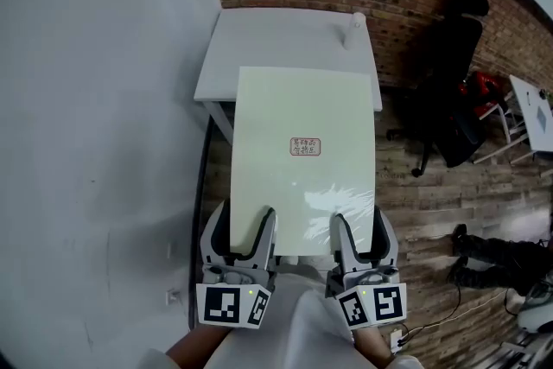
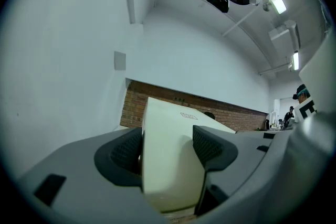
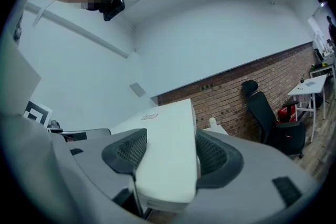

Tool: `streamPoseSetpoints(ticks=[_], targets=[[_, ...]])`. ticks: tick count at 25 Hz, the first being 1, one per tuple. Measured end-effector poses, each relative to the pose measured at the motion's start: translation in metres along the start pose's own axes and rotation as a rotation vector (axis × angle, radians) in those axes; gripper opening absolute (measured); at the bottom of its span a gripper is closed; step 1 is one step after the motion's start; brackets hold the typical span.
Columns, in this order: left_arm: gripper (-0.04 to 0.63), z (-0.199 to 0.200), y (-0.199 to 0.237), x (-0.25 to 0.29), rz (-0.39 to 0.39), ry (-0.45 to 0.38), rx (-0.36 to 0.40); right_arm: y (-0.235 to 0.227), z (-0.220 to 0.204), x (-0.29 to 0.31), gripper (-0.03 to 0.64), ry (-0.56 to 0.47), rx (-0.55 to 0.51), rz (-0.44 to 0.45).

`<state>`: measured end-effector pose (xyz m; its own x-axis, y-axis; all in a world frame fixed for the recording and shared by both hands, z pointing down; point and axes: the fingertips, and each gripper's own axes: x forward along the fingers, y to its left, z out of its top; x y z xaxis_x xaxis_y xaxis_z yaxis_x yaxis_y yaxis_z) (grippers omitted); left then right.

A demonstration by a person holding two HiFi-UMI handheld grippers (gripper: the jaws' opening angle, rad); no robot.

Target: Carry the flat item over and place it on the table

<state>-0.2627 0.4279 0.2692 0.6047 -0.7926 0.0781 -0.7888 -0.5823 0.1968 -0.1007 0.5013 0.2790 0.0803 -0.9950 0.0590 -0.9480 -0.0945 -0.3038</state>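
White counter (image 1: 251, 39) at upper centre, board not yet flat on it as far as I can judge. Pale flat board (image 1: 302, 125) mid-frame, far end over the counter, near edge pinched by left gripper (image 1: 244, 222) and right gripper (image 1: 359, 225) at the bottom. Carry nearly done; lowering and release left.

Right claw (image 3: 170, 153) around pale flat board (image 3: 165, 120), pads seemingly pressing, brick wall (image 3: 228, 94) beyond

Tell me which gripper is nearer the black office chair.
Right. The right gripper grips the pale flat board on the side toward the black office chair; the left gripper grips it farther away.
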Motion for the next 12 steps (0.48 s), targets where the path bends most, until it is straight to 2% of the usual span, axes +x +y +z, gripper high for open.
streamPoseSetpoints(ticks=[7, 12], targets=[[0.313, 0.019, 0.021, 0.077, -0.019, 0.02, -0.014, -0.015, 0.021, 0.074, 0.299, 0.017, 0.002, -0.02], [0.313, 0.028, 0.052, 0.138, -0.03, 0.029, -0.027, -0.019, 0.027, 0.141, 0.299, 0.029, -0.003, -0.034]])
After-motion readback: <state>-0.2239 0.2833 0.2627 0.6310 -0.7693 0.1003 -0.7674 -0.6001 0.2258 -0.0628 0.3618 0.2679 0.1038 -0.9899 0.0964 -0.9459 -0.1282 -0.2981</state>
